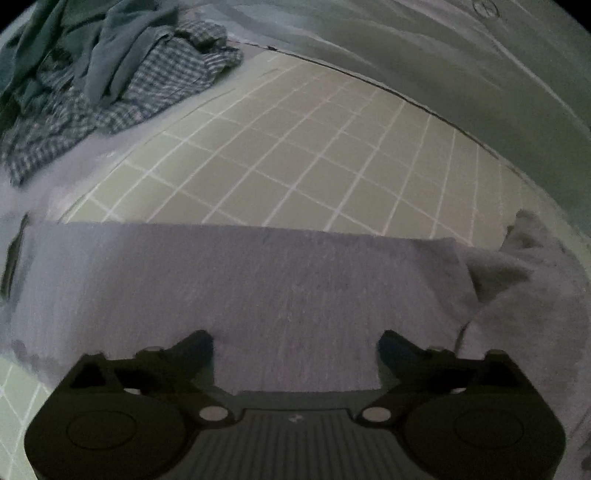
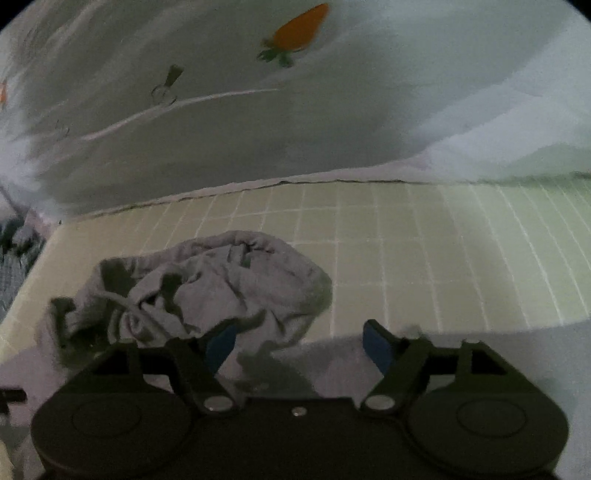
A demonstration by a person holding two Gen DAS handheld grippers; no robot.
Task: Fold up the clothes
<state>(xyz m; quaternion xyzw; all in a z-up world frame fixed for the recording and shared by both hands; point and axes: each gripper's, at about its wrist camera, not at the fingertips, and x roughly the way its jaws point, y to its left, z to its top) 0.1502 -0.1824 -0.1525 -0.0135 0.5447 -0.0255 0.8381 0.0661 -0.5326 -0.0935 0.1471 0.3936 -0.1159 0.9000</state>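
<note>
A grey garment lies flat on the pale green gridded mat, its far edge folded straight. My left gripper hovers over its near part, open wide, with only the flat cloth below the jaws. In the right wrist view the same garment's bunched end with a drawstring lies crumpled on the mat. My right gripper stands open just above that crumpled end, and its blue pads press on nothing.
A heap of clothes, a blue-checked shirt under a teal garment, sits at the mat's far left corner. Behind the mat hangs a pale sheet printed with an orange carrot.
</note>
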